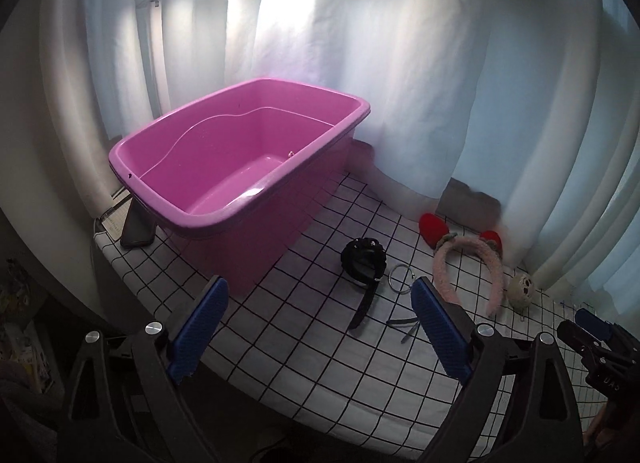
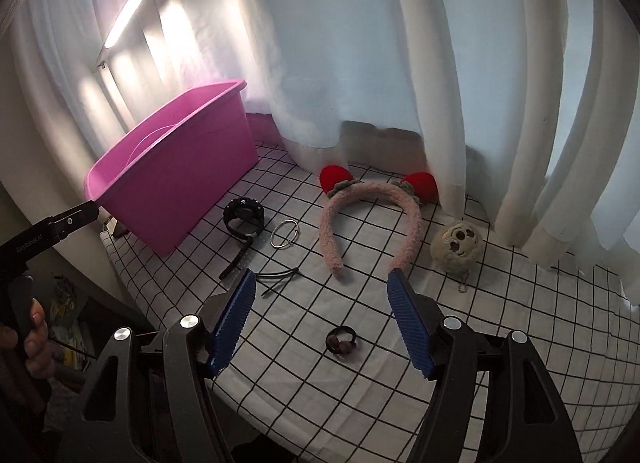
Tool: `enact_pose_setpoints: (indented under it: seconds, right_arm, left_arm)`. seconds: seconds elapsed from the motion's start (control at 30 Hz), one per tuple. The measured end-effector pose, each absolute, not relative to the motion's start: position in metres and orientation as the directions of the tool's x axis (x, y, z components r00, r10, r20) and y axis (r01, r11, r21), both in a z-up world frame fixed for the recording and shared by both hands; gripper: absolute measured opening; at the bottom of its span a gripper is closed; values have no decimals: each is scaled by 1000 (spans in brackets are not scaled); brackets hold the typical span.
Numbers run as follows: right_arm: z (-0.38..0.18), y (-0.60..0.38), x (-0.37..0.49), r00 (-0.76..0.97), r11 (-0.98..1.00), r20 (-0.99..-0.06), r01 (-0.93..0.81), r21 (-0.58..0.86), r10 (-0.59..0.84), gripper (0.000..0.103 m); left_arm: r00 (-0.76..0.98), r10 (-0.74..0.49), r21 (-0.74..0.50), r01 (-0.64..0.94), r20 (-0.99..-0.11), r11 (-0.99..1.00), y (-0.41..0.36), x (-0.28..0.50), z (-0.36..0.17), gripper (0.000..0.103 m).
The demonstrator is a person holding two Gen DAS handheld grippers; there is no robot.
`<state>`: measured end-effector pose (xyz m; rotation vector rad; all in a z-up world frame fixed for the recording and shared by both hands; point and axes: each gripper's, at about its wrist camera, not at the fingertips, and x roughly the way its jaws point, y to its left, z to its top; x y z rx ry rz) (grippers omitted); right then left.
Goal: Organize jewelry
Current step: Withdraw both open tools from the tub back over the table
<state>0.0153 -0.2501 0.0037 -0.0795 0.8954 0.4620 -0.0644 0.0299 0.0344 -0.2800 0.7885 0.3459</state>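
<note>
A pink plastic tub [image 1: 224, 219] [image 2: 168, 199] stands at the left on a checked cloth; a tiny gold piece [image 1: 291, 153] lies inside it. To its right lie a black watch [image 1: 362, 259] [image 2: 244, 217], silver rings [image 1: 401, 278] [image 2: 285, 238], a thin black tie [image 2: 280, 277], a pink furry headband with red ears [image 1: 468, 263] [image 2: 372, 219] and a beige plush ball [image 1: 522, 287] [image 2: 456, 249]. A dark hair tie [image 2: 342, 343] lies between the fingers' line of my right gripper [image 2: 322, 277]. My left gripper [image 1: 320, 287] hovers open before the tub and watch. Both hold nothing.
White curtains hang close behind the table. A dark phone [image 1: 138, 229] leans by the tub's left end. The table's edge [image 1: 120, 263] drops off at the left, with cluttered shelves below. A hand [image 2: 34, 339] holds the left gripper's handle.
</note>
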Motion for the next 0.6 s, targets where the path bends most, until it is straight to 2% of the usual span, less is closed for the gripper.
enact_pose_setpoints:
  seconds: [0.27, 0.6]
  right_arm:
    - [-22, -326, 9, 556, 933, -784, -351, 82, 278, 66]
    - [-56, -357, 29, 501, 914, -813, -396, 89, 296, 66]
  left_arm:
    - [608, 160, -108, -380, -777, 919, -38, -60, -8, 92]
    - [544, 151, -100, -405, -825, 909, -100, -60, -48, 92]
